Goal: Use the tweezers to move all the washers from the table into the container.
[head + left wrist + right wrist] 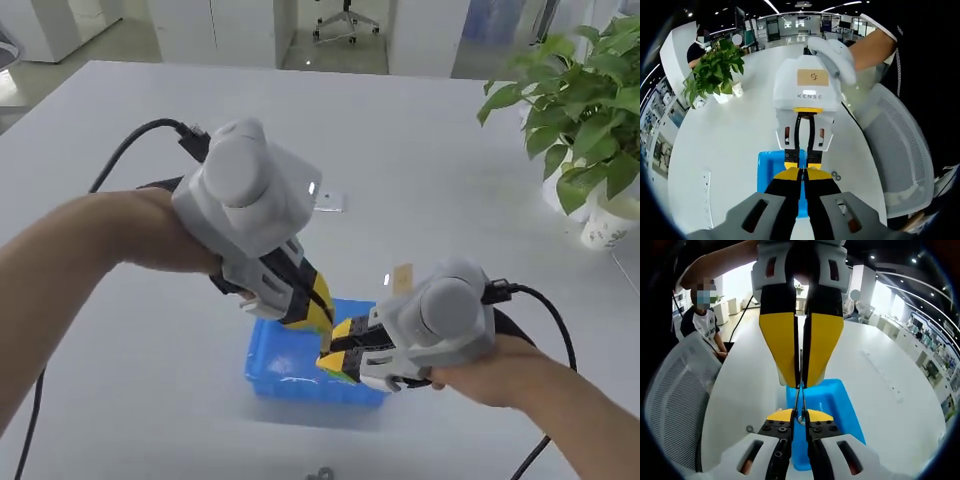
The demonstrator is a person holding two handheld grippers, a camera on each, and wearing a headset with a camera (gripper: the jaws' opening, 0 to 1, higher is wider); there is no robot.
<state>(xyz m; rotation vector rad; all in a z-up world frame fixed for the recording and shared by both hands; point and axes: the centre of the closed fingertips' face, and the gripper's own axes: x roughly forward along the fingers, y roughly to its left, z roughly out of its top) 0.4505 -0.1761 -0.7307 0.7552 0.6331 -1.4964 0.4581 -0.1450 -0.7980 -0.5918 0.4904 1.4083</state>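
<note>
Thin metal tweezers run between the two grippers, which meet tip to tip over the blue container. My left gripper reaches down from the upper left, its yellow fingers shut on the tweezers. My right gripper comes in from the right, its jaws pressed around the tweezers' lower end. In the left gripper view my own jaws face the right gripper above the container. Two washers lie on the white table in front of the container, also seen as washers.
A potted plant and a white cup stand at the table's far right. A small white item lies beyond the grippers. A white mesh chair stands beside the table. Black cables trail from both grippers.
</note>
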